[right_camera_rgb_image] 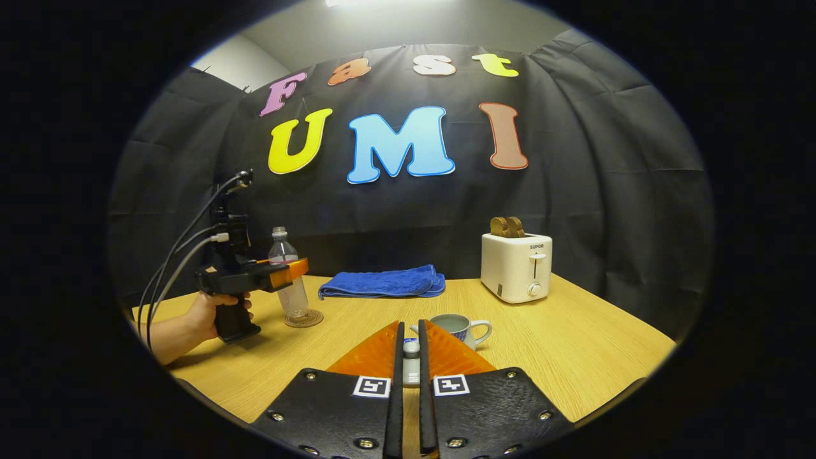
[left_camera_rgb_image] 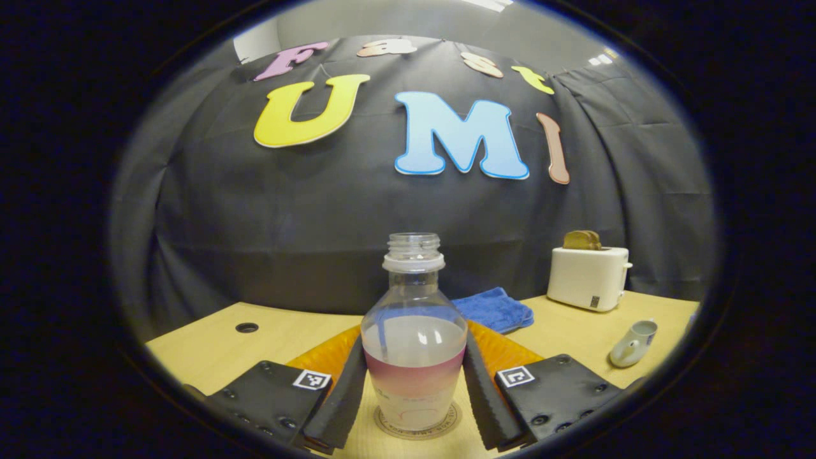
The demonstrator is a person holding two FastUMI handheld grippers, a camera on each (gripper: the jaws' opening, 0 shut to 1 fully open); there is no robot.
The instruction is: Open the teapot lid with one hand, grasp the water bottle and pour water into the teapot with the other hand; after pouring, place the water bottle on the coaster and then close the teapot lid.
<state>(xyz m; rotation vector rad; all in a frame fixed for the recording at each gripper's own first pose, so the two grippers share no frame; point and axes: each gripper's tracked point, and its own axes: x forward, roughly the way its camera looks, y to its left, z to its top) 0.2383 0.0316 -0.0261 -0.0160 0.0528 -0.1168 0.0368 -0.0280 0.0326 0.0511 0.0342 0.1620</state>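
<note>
An uncapped clear water bottle [left_camera_rgb_image: 414, 299], partly full, stands upright on a round coaster [left_camera_rgb_image: 390, 429]. My left gripper [left_camera_rgb_image: 414, 347] holds it by the sides, both fingers against its belly. In the right gripper view that gripper [right_camera_rgb_image: 290, 271] is in a person's hand, around the bottle [right_camera_rgb_image: 294, 298] on the coaster [right_camera_rgb_image: 306, 319] at the left of the table. My right gripper [right_camera_rgb_image: 411, 326] is shut on the knob of the small teapot lid [right_camera_rgb_image: 411, 363], held just in front of the white teapot [right_camera_rgb_image: 458, 328]. The teapot [left_camera_rgb_image: 631, 344] stands with its top uncovered.
A folded blue towel [right_camera_rgb_image: 382, 282] lies at the back of the wooden table [right_camera_rgb_image: 574, 344]. A white toaster [right_camera_rgb_image: 517, 266] with bread in its slots stands at the back right. The table has a cable hole [left_camera_rgb_image: 247, 327] near its left end.
</note>
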